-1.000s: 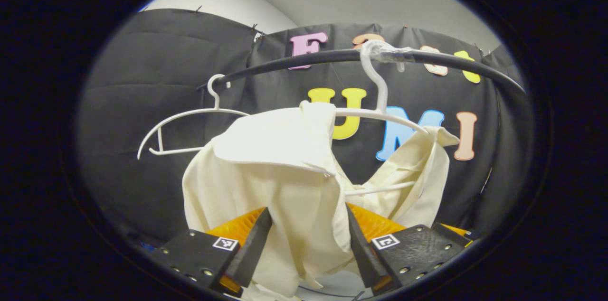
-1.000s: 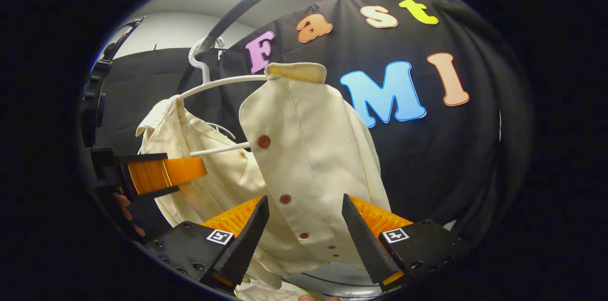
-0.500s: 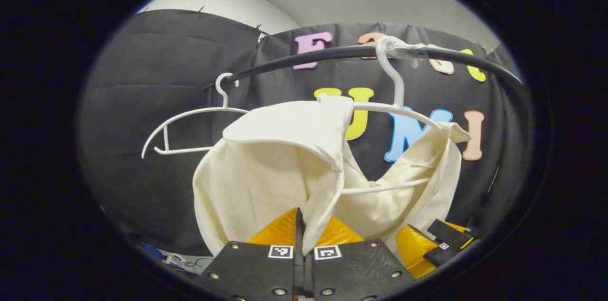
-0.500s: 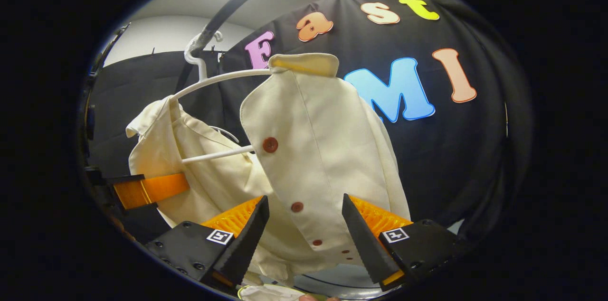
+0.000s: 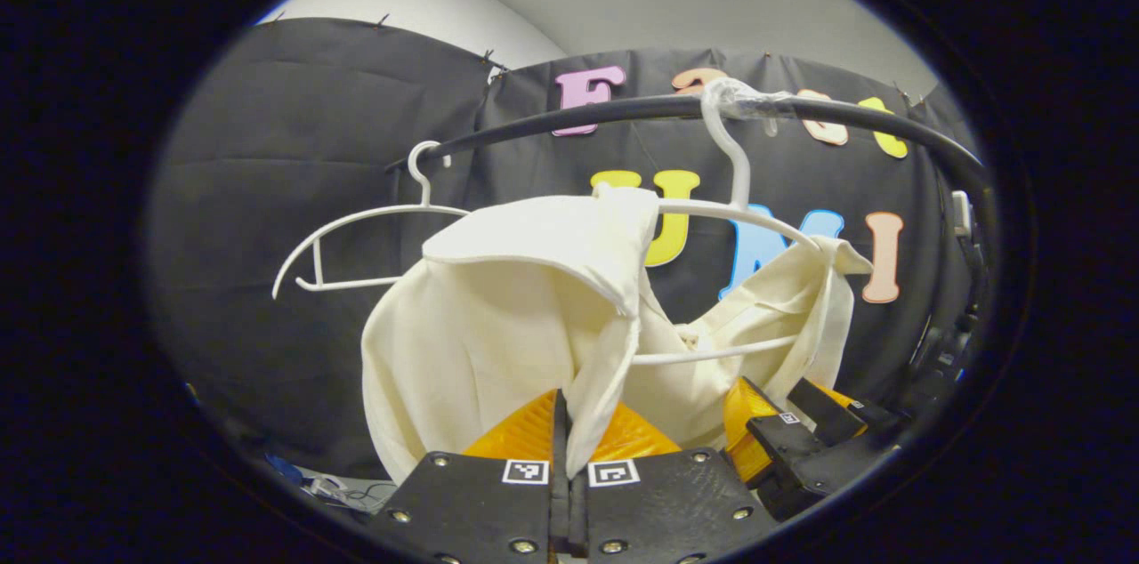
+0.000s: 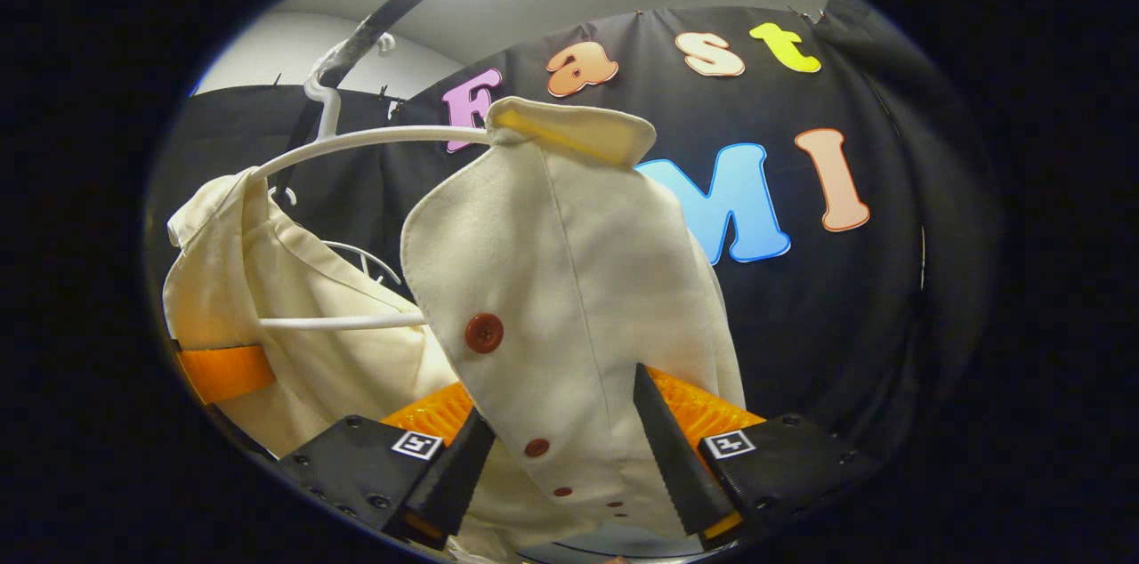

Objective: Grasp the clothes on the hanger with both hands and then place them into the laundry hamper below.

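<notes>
Two grippers are seen at one cream shirt (image 5: 498, 324), which is draped over a white hanger (image 5: 712, 213) hooked on the black rail (image 5: 623, 110). In the left gripper view, the left gripper (image 5: 568, 466) is pressed fully together, and a fold of the shirt's front edge is pinched between its two fingers, below the hanger's shoulder. The fabric is seen rising from the closed fingers up to the collar fold at the hanger's curved arm. In the right gripper view, the right gripper (image 6: 565, 475) is held with its fingers apart, one on each side of the buttoned placket (image 6: 534, 350); the left finger is seen against the cloth edge, but contact by the right finger cannot be told. The shirt panel hangs between them, directly below the hanger arm (image 6: 374, 137). Both grippers are pointed upward toward the rail, from below the hanger. A second, bare white hanger (image 5: 356, 235) is hooked on the rail beside the loaded one. The right gripper is also seen at the lower right of the left gripper view, near the shirt's far side.
</notes>
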